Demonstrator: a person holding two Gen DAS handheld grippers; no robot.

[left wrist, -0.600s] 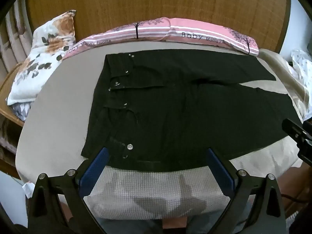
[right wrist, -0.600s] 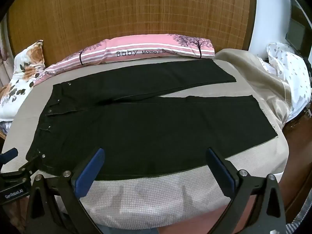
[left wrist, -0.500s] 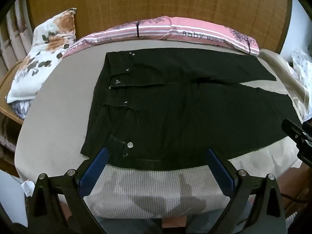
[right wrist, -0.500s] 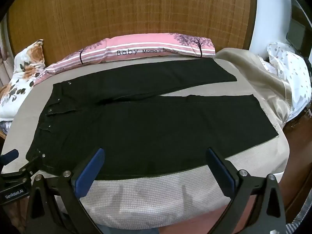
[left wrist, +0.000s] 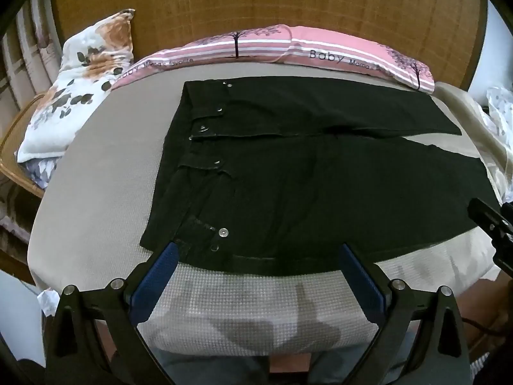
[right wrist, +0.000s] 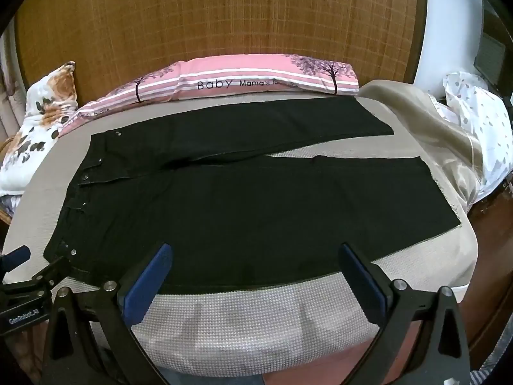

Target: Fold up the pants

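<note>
The black pants (left wrist: 304,173) are lying flat and unfolded across the middle of the frame on a grey-beige mattress (left wrist: 105,192), with the waistband and its metal snaps sitting toward the left and the two legs stretching toward the right, the far leg angling apart from the near one so that a wedge of mattress is showing between them at the right. In the right wrist view the same pants (right wrist: 243,202) are filling the centre, the near hem reaching almost to the mattress's (right wrist: 416,276) right edge. The left gripper (left wrist: 256,272) is hovering at the bottom centre of its frame, its blue-padded fingers (left wrist: 154,276) spread wide apart and holding nothing, the left tip sitting over the near waistband corner; whether it is touching the cloth cannot be told. The right gripper (right wrist: 253,272) is likewise gaping, released and empty, framing the near edge of the closer leg at the bottom of its view. A pink striped pillow (left wrist: 304,53) is lying along the far edge at the upper centre, a floral pillow (left wrist: 77,86) is leaning at the upper left, a woven bamboo headboard (left wrist: 256,6) is filling the top, and a crumpled beige sheet (right wrist: 426,125) is bunching at the right.
</note>
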